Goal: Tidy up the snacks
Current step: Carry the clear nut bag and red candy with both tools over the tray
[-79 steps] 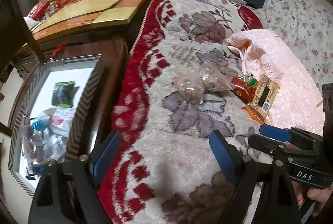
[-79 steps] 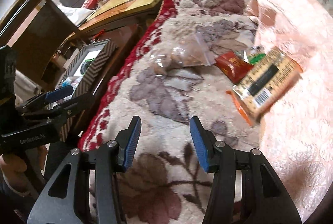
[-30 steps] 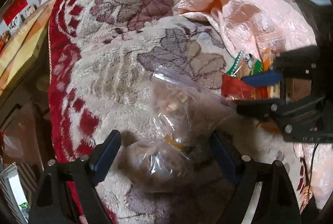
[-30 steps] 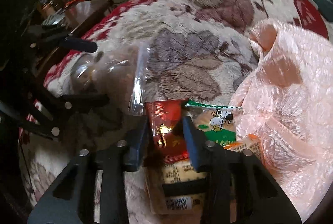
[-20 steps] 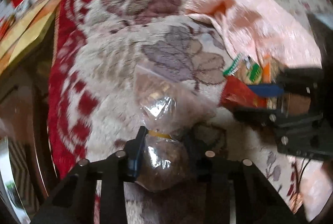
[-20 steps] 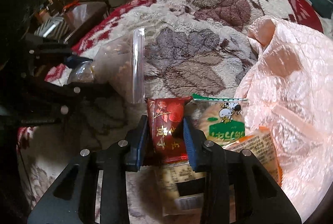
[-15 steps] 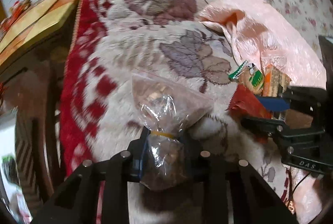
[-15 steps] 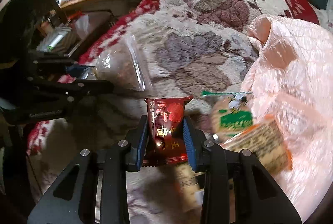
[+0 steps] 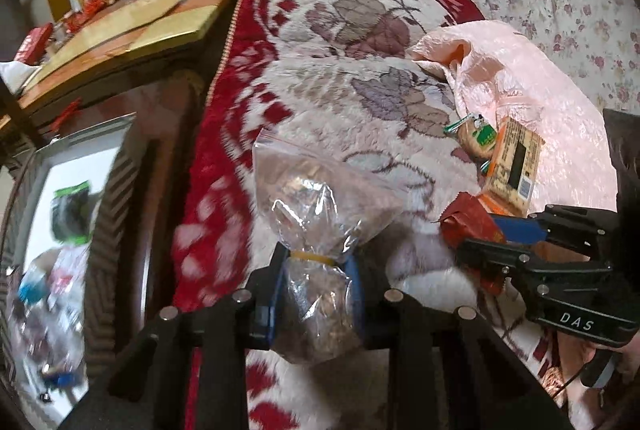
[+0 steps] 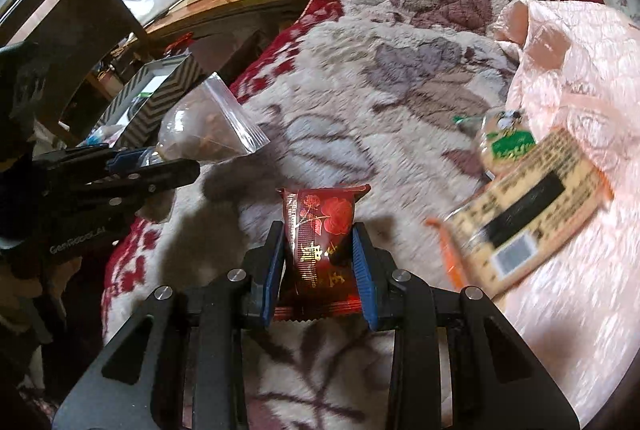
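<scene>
The left hand-held gripper [image 9: 316,294] is clenched on a clear bag of brown snacks [image 9: 320,242]; its blue pads [image 9: 276,302] press the bag just below the yellow tie, so the filled lower part hangs between and under the fingers while the empty zip-top part stands up and away from them. The right hand-held gripper [image 10: 318,270] is clenched on a red foil packet [image 10: 318,242], pinched at its two side edges with the top seam pointing away from the fingers.

Procedure for the step in hand, judged to be the carry to the container:
1. Hold both grips firm; the thin bag film may slip under the pads.
2. Keep each item clear of the floral blanket [image 9: 360,98] during transport.
3. Move toward the box with the zigzag rim [image 9: 108,214], to the left beyond the blanket's red edge. It already appears to hold packets, though blur makes the contents uncertain.

Still lying on the blanket to the right, near the pink quilt [image 9: 532,78]: a round green-labelled snack [image 9: 476,140] and a tan barcode packet [image 9: 514,166], just beside each other and well apart from the left gripper.
</scene>
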